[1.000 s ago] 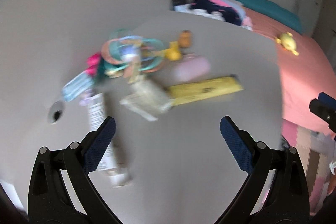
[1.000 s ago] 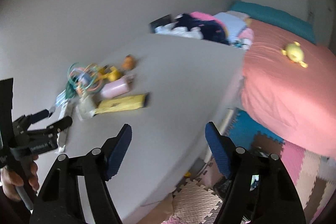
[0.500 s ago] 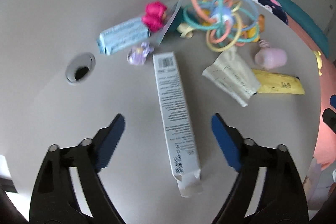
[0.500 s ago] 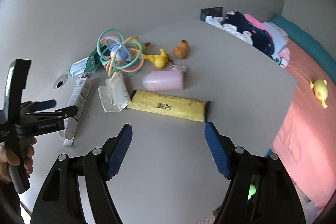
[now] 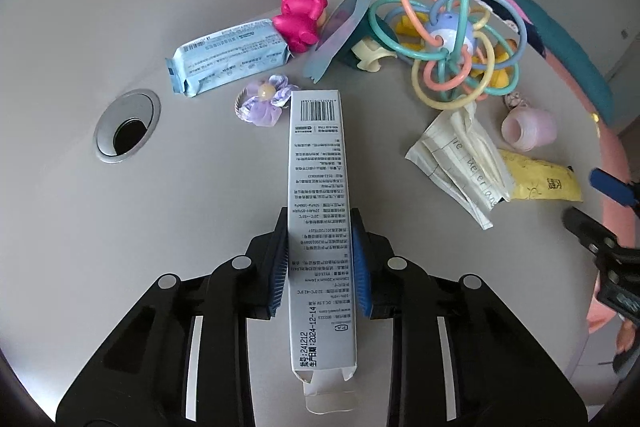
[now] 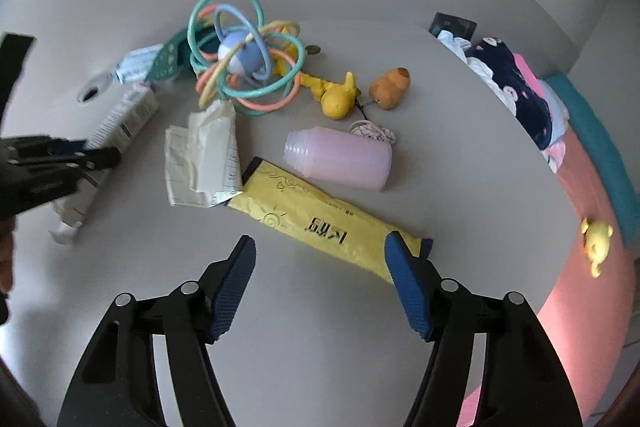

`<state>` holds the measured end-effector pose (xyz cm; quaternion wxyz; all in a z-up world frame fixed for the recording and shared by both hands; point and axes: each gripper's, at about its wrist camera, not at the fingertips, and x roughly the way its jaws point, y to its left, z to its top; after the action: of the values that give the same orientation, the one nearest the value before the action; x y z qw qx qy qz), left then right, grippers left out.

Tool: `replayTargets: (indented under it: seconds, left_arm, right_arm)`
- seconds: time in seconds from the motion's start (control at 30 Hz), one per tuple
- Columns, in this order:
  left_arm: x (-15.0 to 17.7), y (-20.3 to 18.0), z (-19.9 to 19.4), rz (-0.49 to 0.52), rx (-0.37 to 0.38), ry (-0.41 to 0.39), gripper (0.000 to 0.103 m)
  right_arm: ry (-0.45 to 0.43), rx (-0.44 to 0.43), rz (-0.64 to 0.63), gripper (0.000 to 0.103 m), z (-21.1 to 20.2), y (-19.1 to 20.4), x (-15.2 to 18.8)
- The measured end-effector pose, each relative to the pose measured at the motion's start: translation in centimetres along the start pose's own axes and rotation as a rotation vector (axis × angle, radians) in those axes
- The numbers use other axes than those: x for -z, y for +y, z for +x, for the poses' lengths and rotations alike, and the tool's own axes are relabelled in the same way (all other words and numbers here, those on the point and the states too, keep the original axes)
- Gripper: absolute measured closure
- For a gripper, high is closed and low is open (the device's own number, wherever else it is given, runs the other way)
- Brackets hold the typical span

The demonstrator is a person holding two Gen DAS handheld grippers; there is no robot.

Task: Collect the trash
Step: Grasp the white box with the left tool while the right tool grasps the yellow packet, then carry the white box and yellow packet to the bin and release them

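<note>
Closing on the long white printed carton (image 5: 320, 211), the left claw (image 5: 320, 259) has its blue pads at the box's sides, the carton lying flat on the grey desk (image 5: 160, 227). The right claw (image 6: 320, 279) hangs half-wide and narrowing, empty, just short of the yellow foil wrapper (image 6: 316, 215). Nothing looks collected yet: the crumpled paper packet (image 6: 204, 155) and blue tissue pack (image 5: 228, 55) lie further ahead. A second ago the left claw stood wide and farther from the carton.
</note>
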<state>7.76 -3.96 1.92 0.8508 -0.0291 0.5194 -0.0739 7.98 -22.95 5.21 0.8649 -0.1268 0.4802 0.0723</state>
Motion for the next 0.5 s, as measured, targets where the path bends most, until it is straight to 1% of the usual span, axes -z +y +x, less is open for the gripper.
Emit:
replayTargets:
  seconds: [0.13, 0.2, 0.27, 0.3, 0.33, 0.37, 0.43, 0.5]
  left_arm:
    - [0.1, 0.6, 0.0, 0.012, 0.007, -0.001, 0.075]
    - [0.2, 1.0, 0.0, 0.014, 0.011, -0.002, 0.075]
    - [-0.3, 0.7, 0.1, 0.014, 0.012, -0.002, 0.075]
    - [-0.2, 0.6, 0.1, 0.013, 0.012, -0.002, 0.075]
    - [-0.1, 0.5, 0.0, 0.013, 0.013, -0.003, 0.075]
    - [0.0, 0.4, -0.1, 0.011, 0.015, -0.004, 0.075]
    - [0.3, 0.4, -0.3, 0.014, 0.017, -0.003, 0.075]
    - [0.6, 0.3, -0.4, 0.022, 0.017, -0.002, 0.075]
  right_arm:
    - [0.051, -0.007, 0.018, 0.043, 2.2, -0.7, -0.5]
    - [0.079, -0.001, 0.034, 0.05, 3.1, -1.1, -0.6]
    - [0.079, 0.007, 0.035, 0.05, 3.5, -1.3, -0.7]
    - [0.084, 0.008, 0.038, 0.057, 3.6, -1.3, -0.8]
    - [0.092, 0.016, 0.039, 0.066, 3.5, -1.4, -0.8]
    - [0.097, 0.015, 0.047, 0.071, 3.4, -1.6, -0.8]
    - [0.107, -0.019, 0.068, 0.088, 3.0, -2.0, -0.5]
    - [0.11, -0.058, 0.094, 0.094, 2.6, -2.3, -0.1]
